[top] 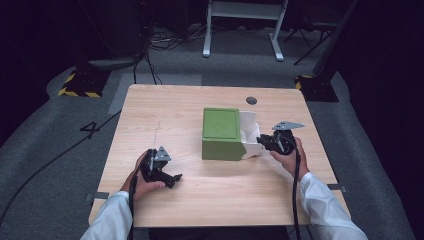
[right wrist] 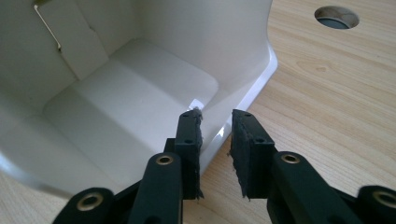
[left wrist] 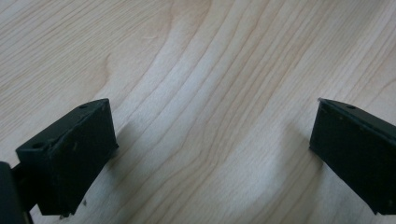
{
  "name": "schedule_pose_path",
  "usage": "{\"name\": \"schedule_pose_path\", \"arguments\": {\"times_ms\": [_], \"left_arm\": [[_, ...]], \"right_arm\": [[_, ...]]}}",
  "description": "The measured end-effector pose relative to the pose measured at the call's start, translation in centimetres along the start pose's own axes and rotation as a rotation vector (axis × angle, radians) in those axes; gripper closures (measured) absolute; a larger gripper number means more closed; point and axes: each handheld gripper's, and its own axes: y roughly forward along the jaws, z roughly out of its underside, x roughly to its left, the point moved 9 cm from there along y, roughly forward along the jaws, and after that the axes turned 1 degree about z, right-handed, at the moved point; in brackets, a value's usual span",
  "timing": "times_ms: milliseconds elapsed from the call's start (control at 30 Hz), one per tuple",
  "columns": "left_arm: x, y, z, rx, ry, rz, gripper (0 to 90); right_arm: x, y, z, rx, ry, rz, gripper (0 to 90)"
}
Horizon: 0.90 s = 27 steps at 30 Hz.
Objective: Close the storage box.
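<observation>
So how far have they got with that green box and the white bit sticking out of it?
Looks like early to midway. Done: the white inner tray already sticks out of the green box on its right side. In hand: the right gripper has its jaws nearly shut on the tray's rim. The left gripper rests open on the table, apart from the box. Left, probably: sliding the tray fully out or back in; I cannot tell which.

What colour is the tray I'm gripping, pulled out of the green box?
White tray, clearest in the right gripper view.
</observation>
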Motion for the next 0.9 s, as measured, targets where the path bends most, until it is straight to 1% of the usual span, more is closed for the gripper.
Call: {"name": "schedule_pose_path", "arguments": {"times_ms": [67,133,200,300,333,367,467,500,533,600,633,700,767,800,833,867,900], "left_arm": [[-0.1,0.2,-0.3,0.002,0.009,0.007,0.5],[-0.2,0.5,-0.6,0.003,0.011,0.006,0.5],[-0.3,0.8,-0.9,0.002,0.007,0.01,0.5],[-0.4,1.0,-1.2,0.002,0.017,0.011,0.5],[-0.4,1.1,-1.2,0.0,0.018,0.012,0.5],[-0.4,1.0,-1.2,0.002,0.015,0.011,0.5],[-0.4,1.1,-1.2,-0.001,0.018,0.012,0.5],[-0.4,1.1,-1.2,-0.001,0.018,0.011,0.6],[-0.4,1.0,-1.2,0.002,0.015,0.009,0.6],[-0.5,1.0,-1.2,0.003,0.016,0.014,0.6],[-0.5,1.0,-1.2,0.004,0.016,0.015,0.6],[-0.5,1.0,-1.1,0.005,0.016,0.014,0.6],[-0.5,1.0,-1.1,0.004,0.016,0.015,0.6],[-0.5,1.0,-1.1,0.004,0.016,0.015,0.6],[-0.5,1.0,-1.1,0.004,0.016,0.015,0.6],[-0.5,1.0,-1.1,0.005,0.016,0.014,0.6],[-0.5,1.0,-1.1,0.004,0.016,0.014,0.6]], "right_arm": [[0.0,0.0,-0.1,0.0,-0.011,0.009,75.7],[0.1,0.0,-0.3,-0.006,-0.007,0.008,78.7],[0.3,0.0,-0.4,-0.011,-0.012,0.002,79.4],[0.6,-0.1,-0.5,-0.007,-0.03,0.0,80.1],[0.9,-0.2,-0.6,-0.01,-0.037,-0.01,82.9],[1.3,-0.3,-0.7,-0.016,-0.039,-0.037,82.9],[2.1,0.0,-0.5,0.006,-0.07,-0.036,82.4],[2.2,0.1,-0.5,0.009,-0.075,-0.026,81.5],[2.2,0.0,-0.6,0.006,-0.073,-0.011,77.7],[1.9,-0.3,-0.8,-0.006,-0.079,0.017,74.6],[1.7,-0.5,-0.9,-0.014,-0.082,0.022,72.9],[1.3,-0.8,-1.0,-0.026,-0.065,0.039,70.4],[0.9,-0.5,-0.8,-0.016,-0.05,0.047,65.7],[0.7,-0.3,-0.6,-0.004,-0.042,0.052,62.7],[0.6,0.0,-0.4,0.012,-0.036,0.053,61.5],[0.5,0.3,-0.2,0.025,-0.028,0.046,59.0],[0.5,0.6,0.1,0.035,-0.011,0.036,56.1]]}}
